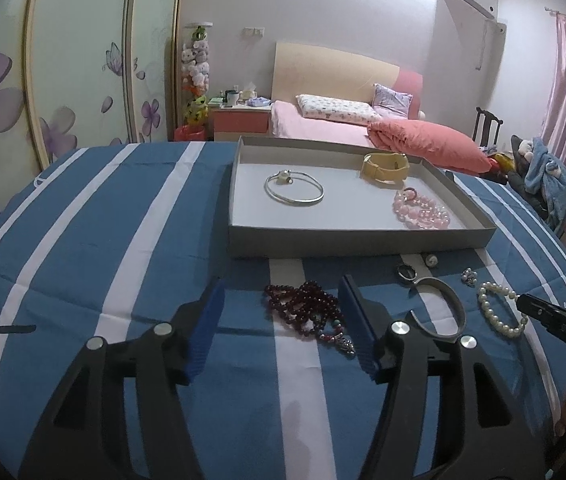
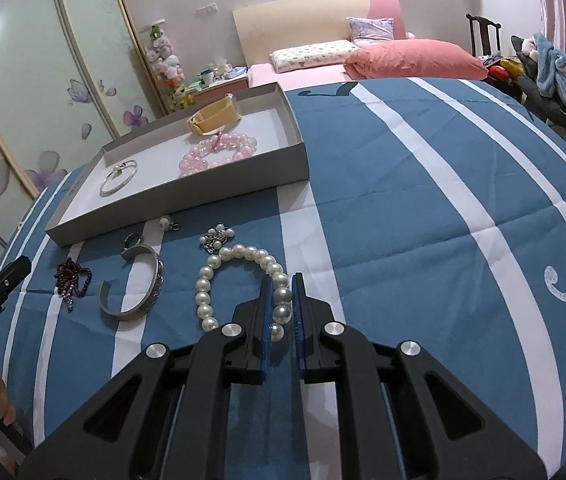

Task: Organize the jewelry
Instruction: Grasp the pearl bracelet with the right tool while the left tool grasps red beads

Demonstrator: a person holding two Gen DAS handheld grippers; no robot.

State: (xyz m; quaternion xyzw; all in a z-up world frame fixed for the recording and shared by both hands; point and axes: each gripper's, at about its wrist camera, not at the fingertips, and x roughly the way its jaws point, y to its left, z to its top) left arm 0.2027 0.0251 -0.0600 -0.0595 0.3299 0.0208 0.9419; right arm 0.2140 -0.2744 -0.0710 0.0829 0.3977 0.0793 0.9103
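cloth (image 2: 423, 200): woven fabric, matt, creased
tray (image 1: 359, 242): grey card, matt, smooth
pearls (image 2: 243, 280): glossy beads
cuff (image 2: 151, 292): brushed metal, embossed outside
bangle (image 1: 295, 188): thin polished metal
pink beads (image 1: 423, 210): translucent, shiny
red beads (image 1: 307, 306): dark, glossy
gripper pads (image 1: 207, 332): blue, ribbed

Both wrist views low over striped cloth (image 1: 83, 220), facing bed; share tray (image 1: 239, 200), jewelry.

Tray (image 1: 363, 236): one. Bracelets in tray: three. Jewelry pieces on cloth: six.
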